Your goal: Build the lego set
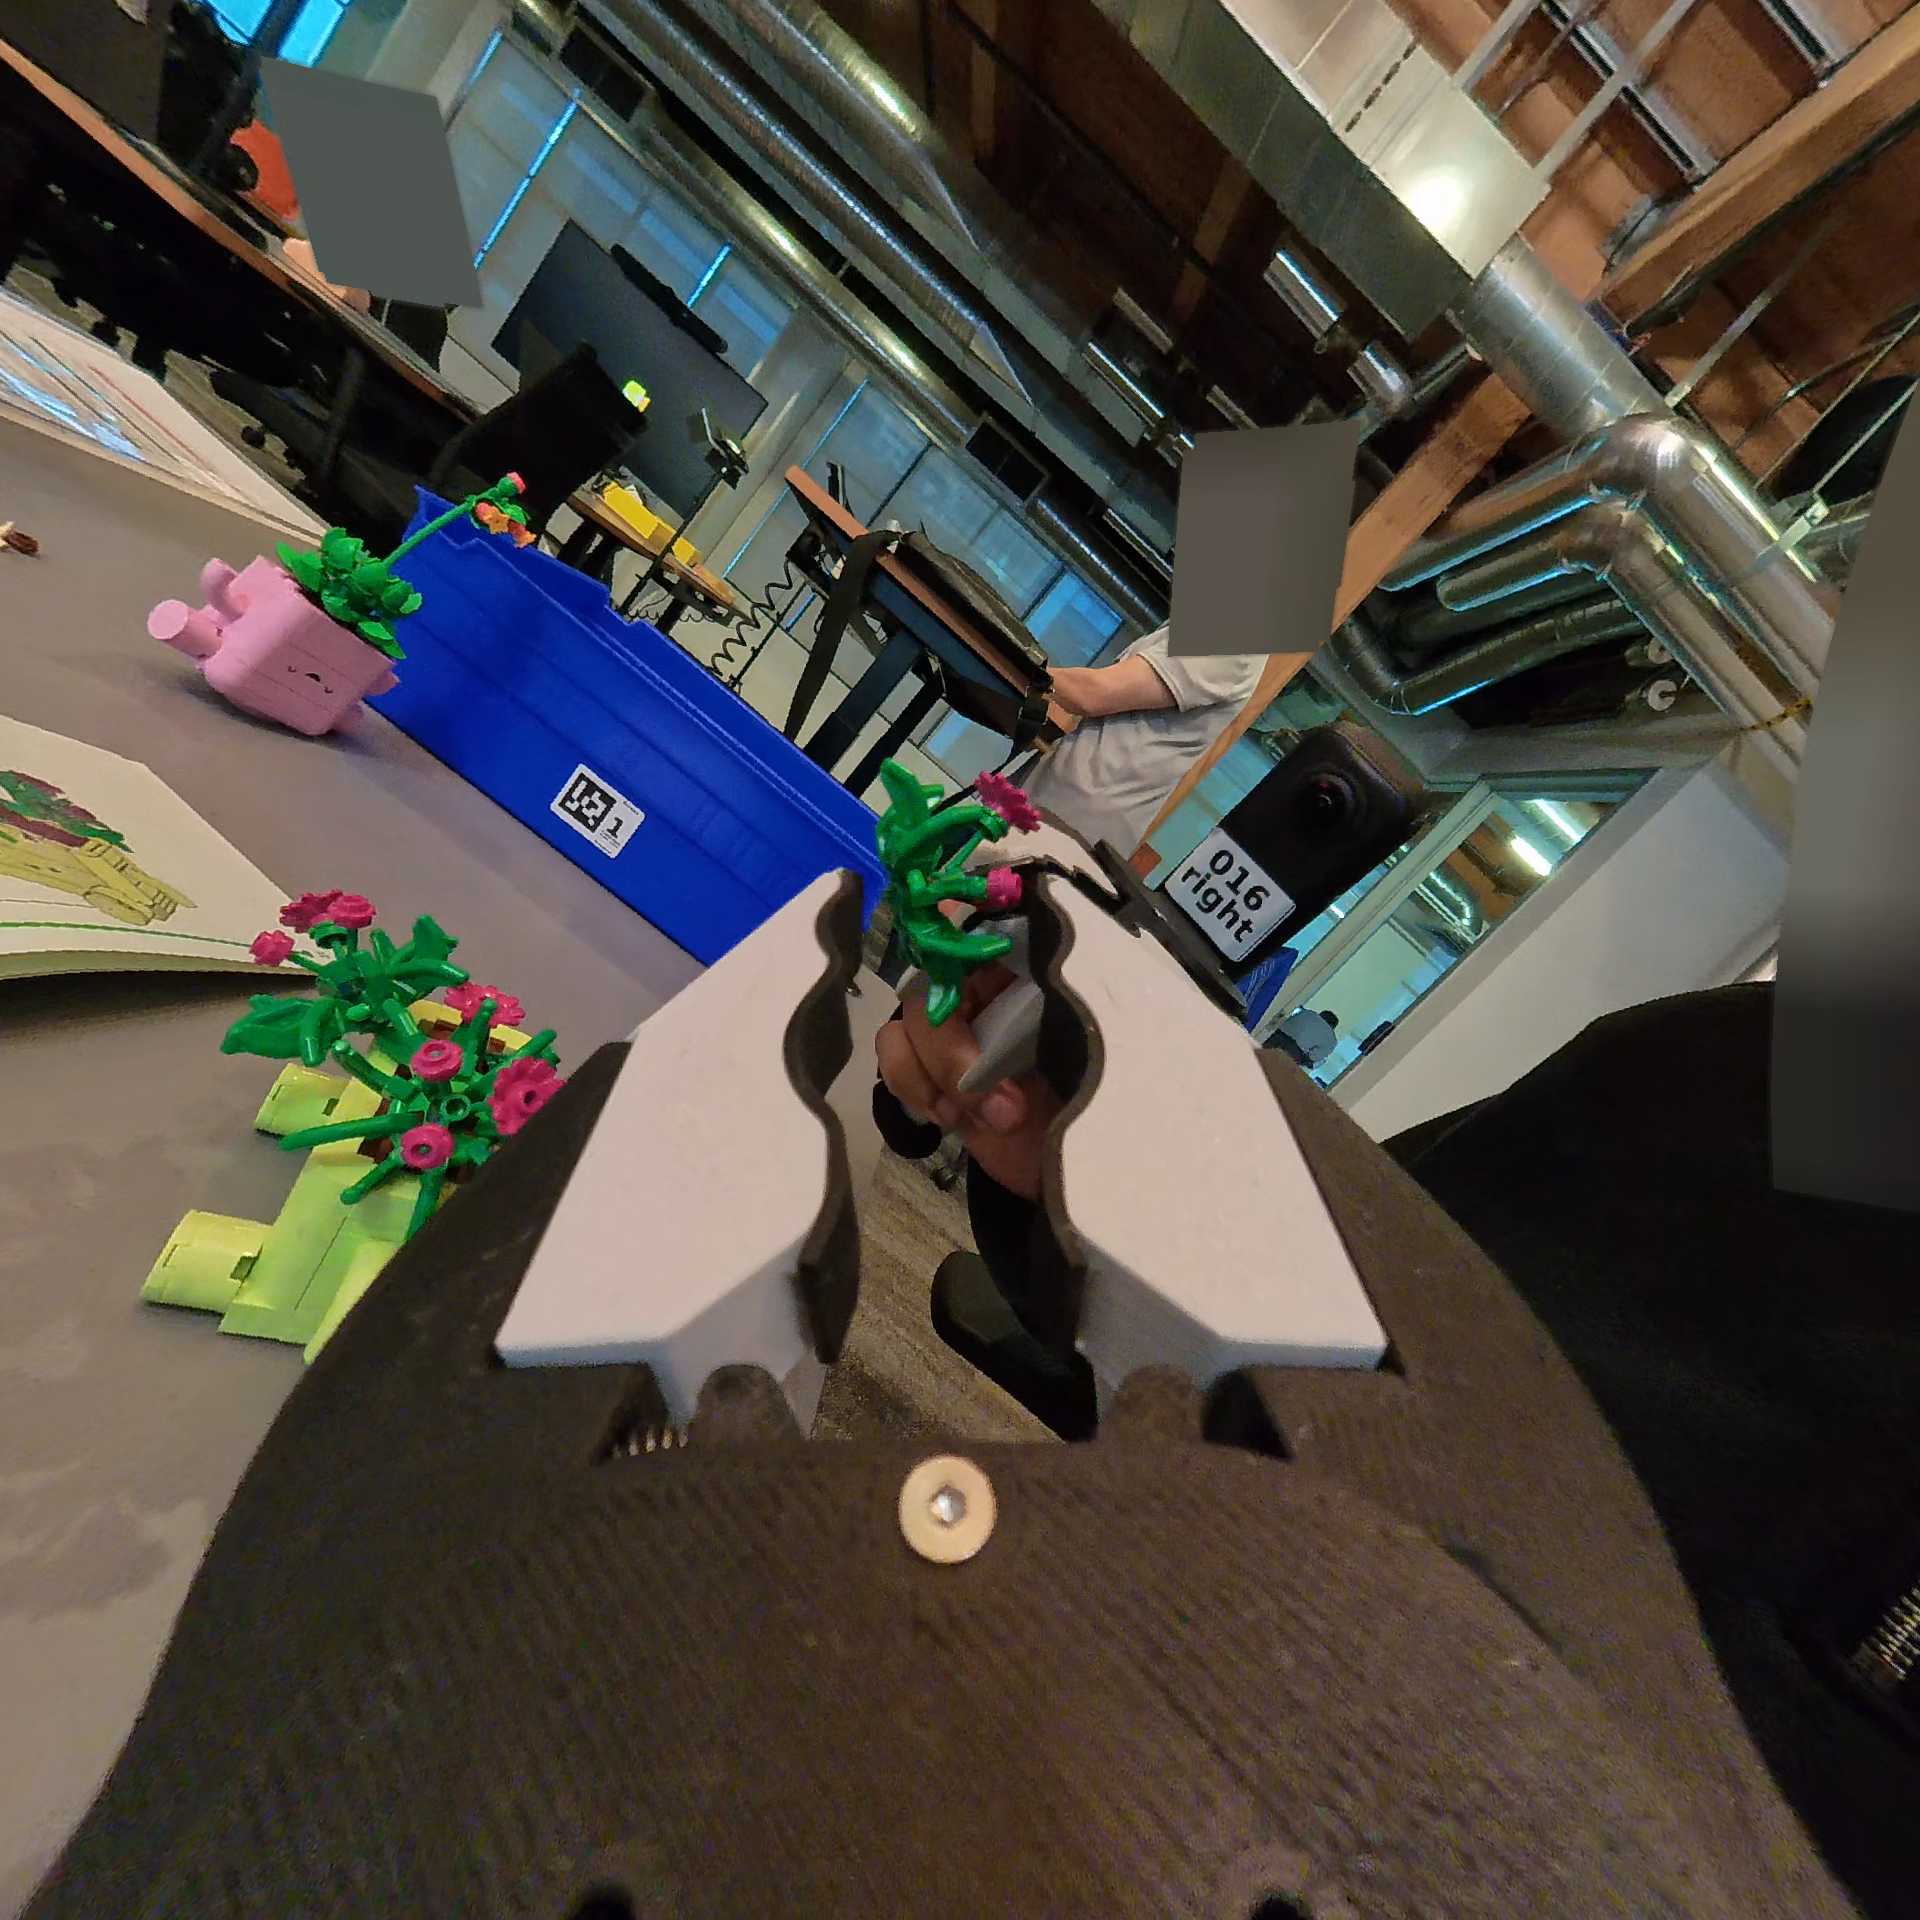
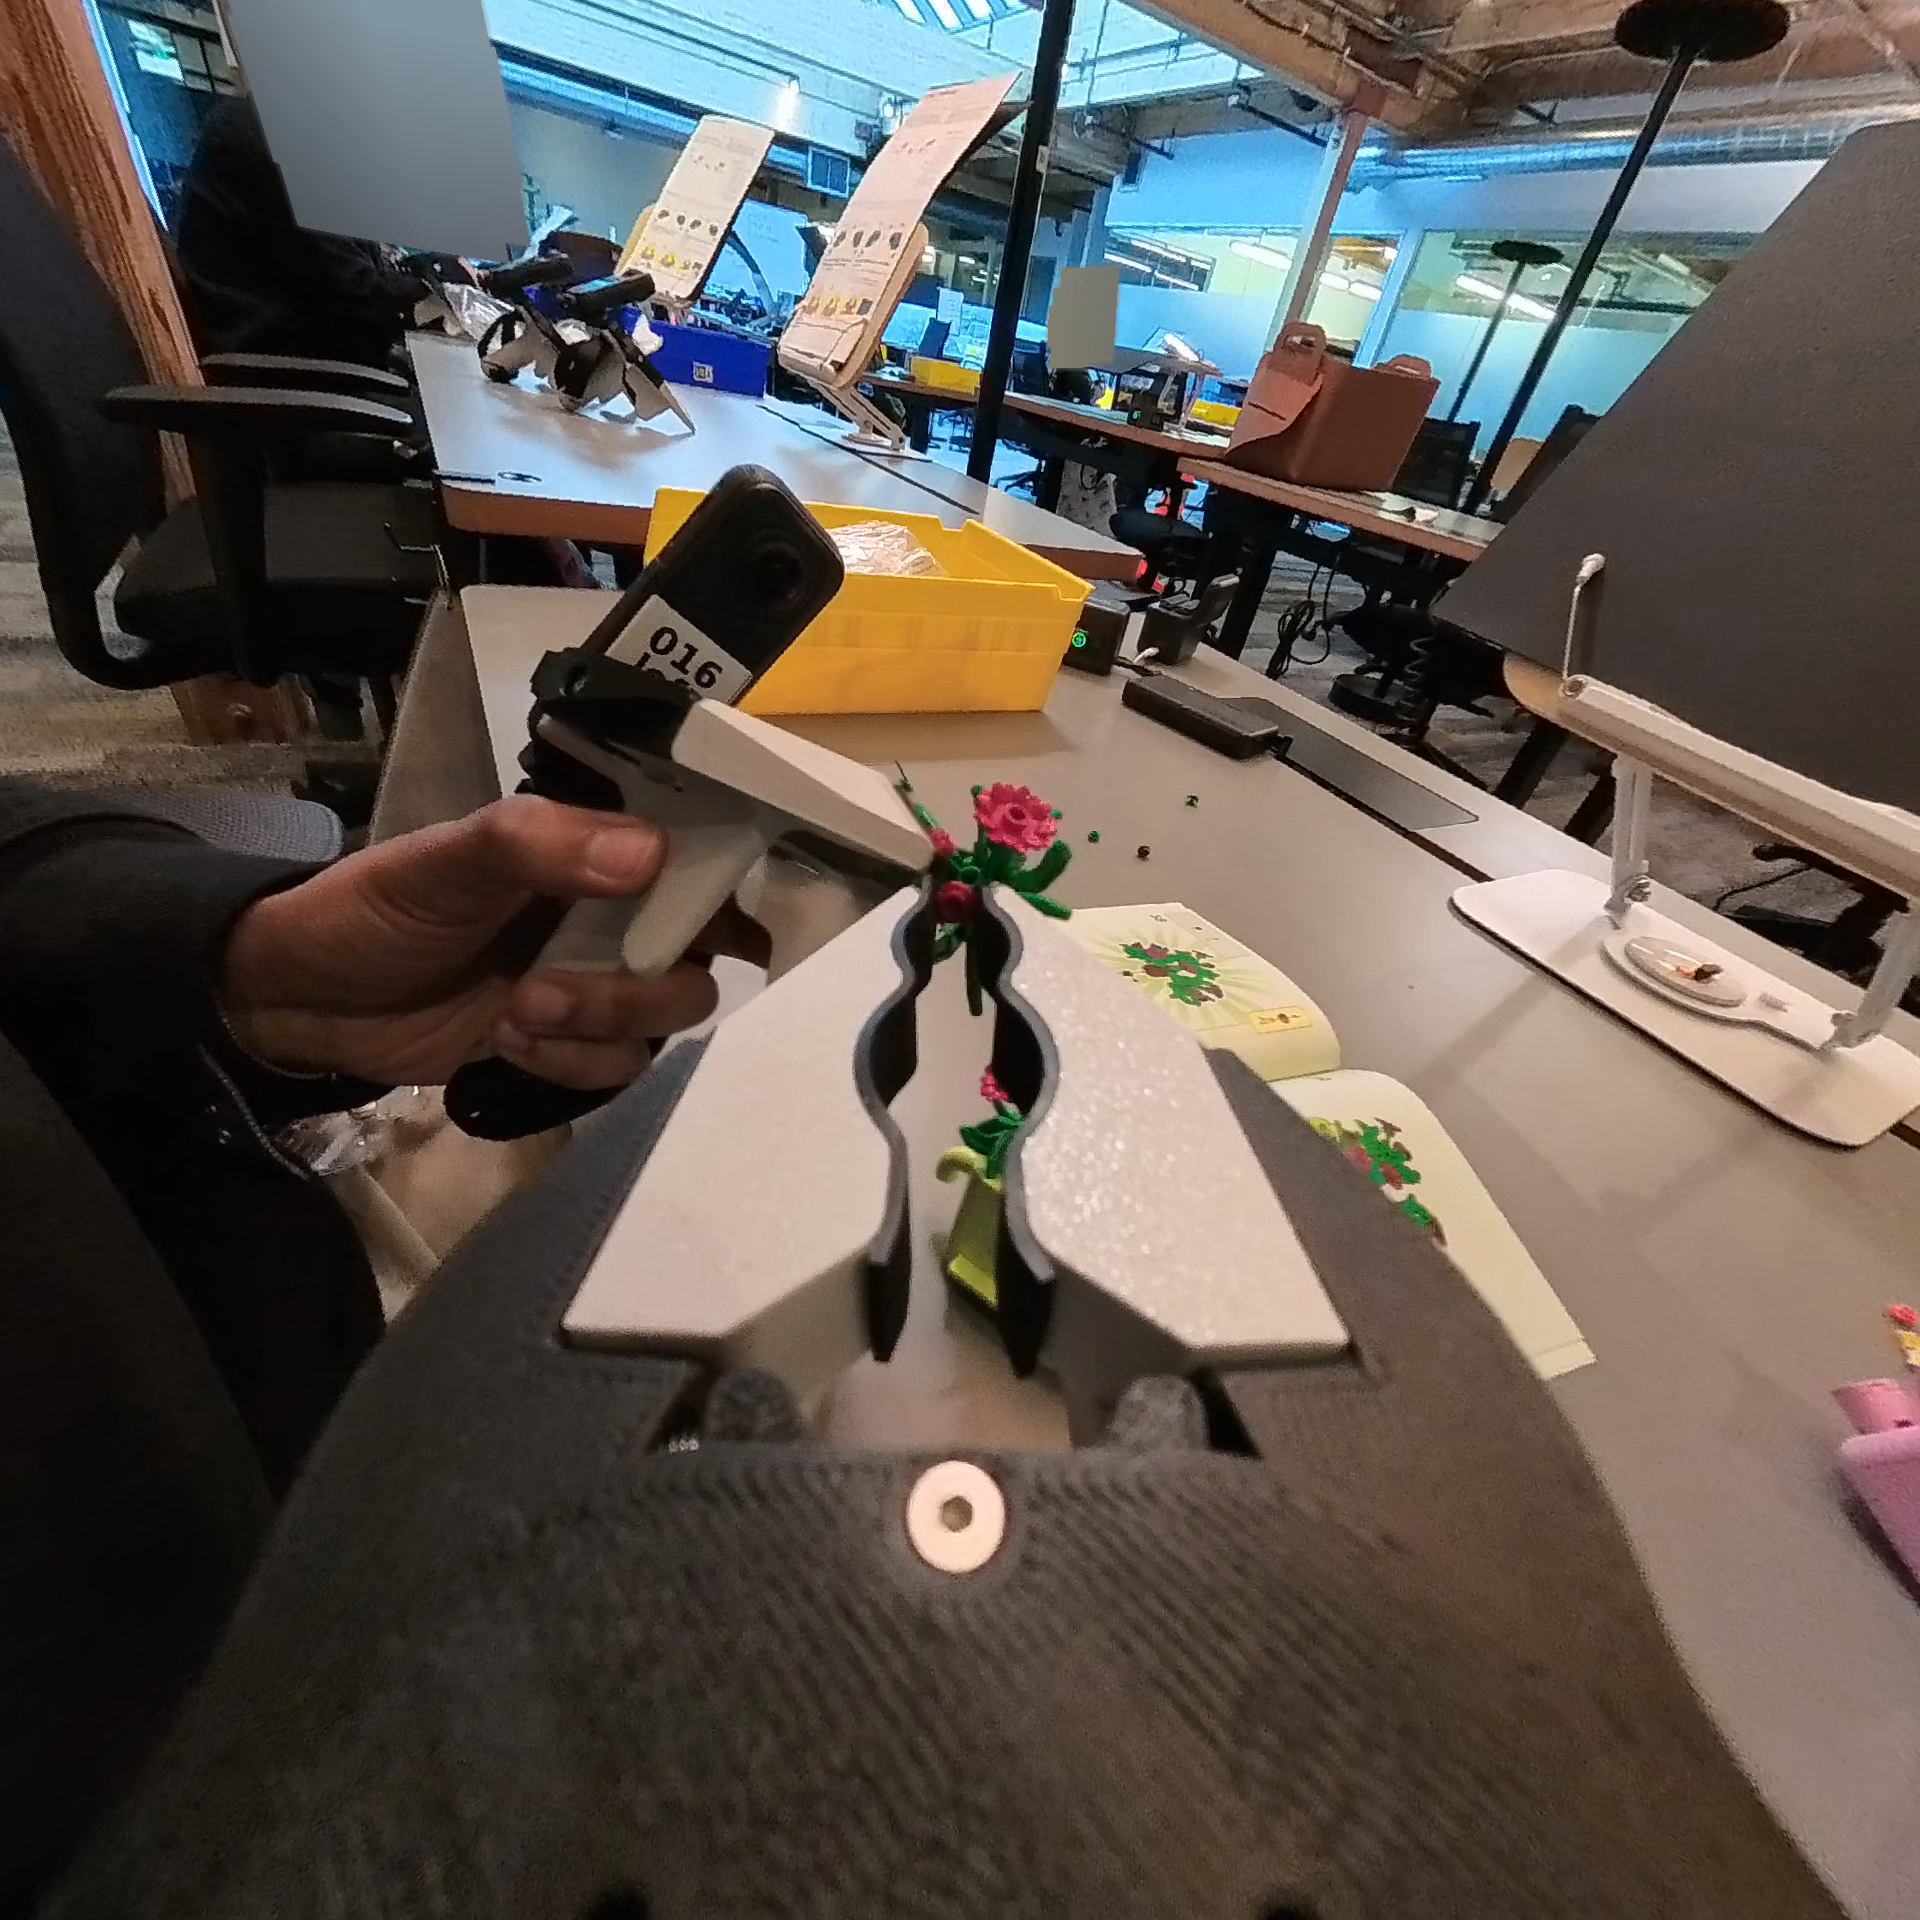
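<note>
Pinched between the nearly closed tips of the right claw (image 2: pixel 961 904) and also met by the left claw (image 1: pixel 951 894), whose grip cannot be told, a green flower sprig (image 2: pixel 1003 852) is held above the lime-green lego planter (image 1: pixel 312 1236) on the tabletop (image 1: pixel 436 831).

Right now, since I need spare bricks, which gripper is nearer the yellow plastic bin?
Left. The left gripper hangs just before the yellow plastic bin, its camera end overlapping it in view; the right gripper sits farther back, meeting the left's tips.
</note>
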`<state>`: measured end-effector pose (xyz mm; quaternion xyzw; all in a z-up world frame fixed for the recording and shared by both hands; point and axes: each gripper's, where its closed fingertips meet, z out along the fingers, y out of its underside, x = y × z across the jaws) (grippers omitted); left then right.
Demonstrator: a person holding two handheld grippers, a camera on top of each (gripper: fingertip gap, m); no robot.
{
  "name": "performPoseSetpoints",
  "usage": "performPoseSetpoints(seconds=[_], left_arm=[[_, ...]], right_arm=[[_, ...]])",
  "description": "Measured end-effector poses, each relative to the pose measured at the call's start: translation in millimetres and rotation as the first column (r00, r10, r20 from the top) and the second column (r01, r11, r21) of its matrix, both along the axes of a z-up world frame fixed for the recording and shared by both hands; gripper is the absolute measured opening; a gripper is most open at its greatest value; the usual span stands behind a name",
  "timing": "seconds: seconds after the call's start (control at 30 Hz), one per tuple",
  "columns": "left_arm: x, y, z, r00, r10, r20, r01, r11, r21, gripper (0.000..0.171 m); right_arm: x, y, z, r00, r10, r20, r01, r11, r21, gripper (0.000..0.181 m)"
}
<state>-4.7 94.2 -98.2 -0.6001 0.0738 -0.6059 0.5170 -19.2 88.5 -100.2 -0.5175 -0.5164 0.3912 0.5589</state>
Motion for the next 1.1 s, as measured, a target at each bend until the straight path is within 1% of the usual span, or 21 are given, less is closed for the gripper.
performPoseSetpoints(seconds=[0.03,0.1,0.17,0.23,0.3,0.37,0.4,0.53,0.6,0.67,0.77,0.83,0.87,0.97,1.1], left_arm=[[-0.3,0.1,-0.5,1.000,0.002,-0.008,-0.002,1.000,0.001,0.035],[-2.2,0.6,-2.6,0.999,0.018,-0.046,-0.018,1.000,0.011,0.041],[-8.4,4.1,-6.5,0.991,0.074,-0.108,-0.072,0.997,0.024,0.051],[-16.0,8.7,-14.2,0.966,0.148,-0.210,-0.141,0.989,0.051,0.058],[-22.5,16.5,-30.7,0.905,0.222,-0.363,-0.213,0.975,0.064,0.061],[-24.8,23.0,-49.5,0.819,0.251,-0.515,-0.251,0.965,0.071,0.065],[-24.7,25.7,-55.7,0.782,0.261,-0.566,-0.262,0.962,0.082,0.067],[-22.0,38.4,-81.0,0.662,0.257,-0.704,-0.284,0.955,0.082,0.081],[-20.4,44.2,-95.4,0.623,0.227,-0.749,-0.282,0.958,0.057,0.084],[-18.0,48.4,-105.1,0.617,0.199,-0.761,-0.277,0.960,0.027,0.085],[-13.7,52.6,-110.4,0.653,0.146,-0.743,-0.258,0.965,-0.036,0.083],[-13.3,55.6,-113.5,0.658,0.122,-0.743,-0.251,0.966,-0.063,0.080],[-12.4,56.4,-116.1,0.659,0.104,-0.745,-0.245,0.966,-0.081,0.078],[-9.0,56.2,-122.4,0.660,0.056,-0.749,-0.223,0.967,-0.124,0.068],[-6.0,55.0,-125.8,0.677,0.011,-0.736,-0.194,0.967,-0.165,0.062]], right_arm=[[1.2,1.0,0.6,1.000,-0.006,-0.006,0.005,1.000,-0.007,0.005],[7.0,7.4,1.3,0.999,-0.031,-0.009,0.031,0.999,-0.014,0.005],[17.5,20.8,-1.3,0.997,-0.081,0.012,0.081,0.996,-0.031,0.005],[29.6,36.9,-9.5,0.991,-0.124,0.054,0.128,0.988,-0.084,0.005],[39.5,49.3,-20.6,0.987,-0.134,0.089,0.148,0.973,-0.177,0.005],[44.8,55.6,-28.8,0.989,-0.120,0.086,0.140,0.947,-0.289,0.005],[45.9,57.3,-32.4,0.991,-0.109,0.075,0.129,0.929,-0.348,0.005],[44.0,59.9,-52.3,0.997,-0.066,0.049,0.082,0.821,-0.564,0.005],[41.8,61.1,-60.2,0.998,-0.058,0.025,0.060,0.758,-0.649,0.005],[39.4,62.2,-65.8,0.998,-0.055,-0.014,0.027,0.678,-0.734,0.005],[37.0,64.5,-68.9,0.993,-0.059,-0.105,-0.059,0.522,-0.851,0.005],[35.9,65.6,-67.6,0.982,-0.064,-0.179,-0.136,0.415,-0.899,0.005],[35.5,65.9,-66.9,0.976,-0.067,-0.208,-0.168,0.377,-0.911,0.005],[34.1,66.0,-67.8,0.964,-0.078,-0.252,-0.216,0.314,-0.924,0.005],[33.1,65.9,-70.0,0.956,-0.101,-0.276,-0.240,0.273,-0.932,0.005]])
